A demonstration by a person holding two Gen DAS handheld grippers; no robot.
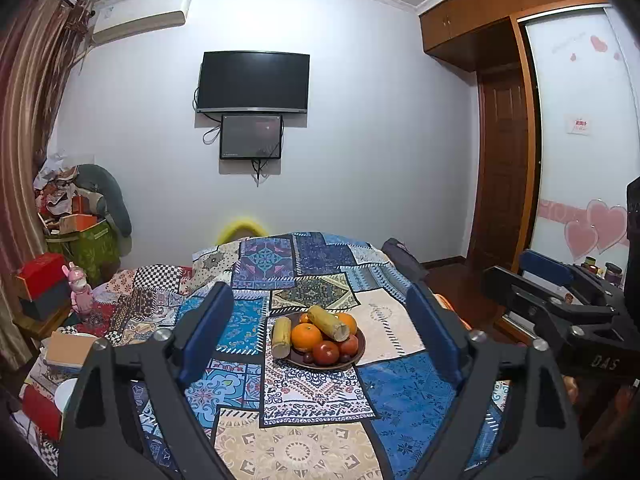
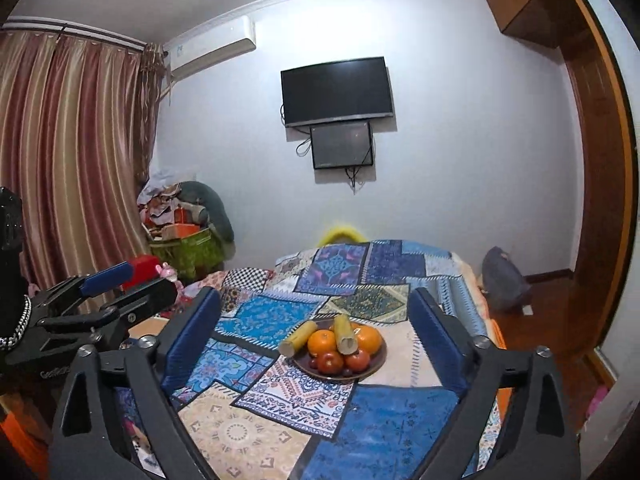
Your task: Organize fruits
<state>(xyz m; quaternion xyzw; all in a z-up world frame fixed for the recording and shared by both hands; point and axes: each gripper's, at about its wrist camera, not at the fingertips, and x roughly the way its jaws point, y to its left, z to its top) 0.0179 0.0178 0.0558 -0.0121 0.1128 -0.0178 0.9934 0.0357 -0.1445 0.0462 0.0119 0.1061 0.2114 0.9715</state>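
Observation:
A dark brown plate sits on a patchwork cloth and holds oranges, red tomatoes, small dark fruits and a yellow-green cane piece. A second cane piece leans on the plate's left rim. My left gripper is open and empty, held above the cloth short of the plate. My right gripper is open and empty, also short of the plate. Each gripper shows at the other view's edge.
The patchwork cloth covers a table or bed. Boxes, a book and a pink toy crowd the left side. A green bin of clutter stands by the curtain. A grey bag lies on the floor at right.

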